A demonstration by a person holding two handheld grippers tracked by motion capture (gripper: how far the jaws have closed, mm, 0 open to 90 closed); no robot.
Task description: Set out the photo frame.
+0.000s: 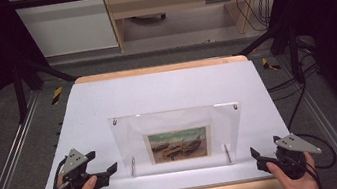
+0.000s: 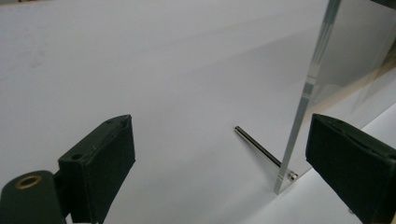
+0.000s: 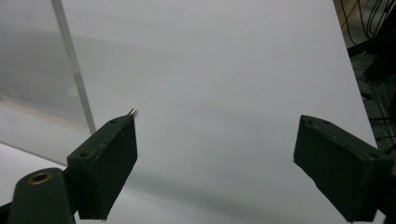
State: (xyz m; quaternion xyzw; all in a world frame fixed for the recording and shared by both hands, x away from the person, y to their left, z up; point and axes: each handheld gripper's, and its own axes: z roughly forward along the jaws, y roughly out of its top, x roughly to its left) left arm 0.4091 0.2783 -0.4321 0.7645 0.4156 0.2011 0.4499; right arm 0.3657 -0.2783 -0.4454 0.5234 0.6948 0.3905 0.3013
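Acrylic frame [image 1: 178, 136] upright btwn hands; L tongs [image 1: 110, 172], R tongs [image 1: 255, 155] wide, empty, aimed inward.

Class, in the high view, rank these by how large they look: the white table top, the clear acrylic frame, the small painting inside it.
1. White table top
2. Clear acrylic frame
3. Small painting

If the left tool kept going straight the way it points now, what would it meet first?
Probably the left edge of the clear acrylic picture frame, standing between the left tool's open jaws; depth is unclear.
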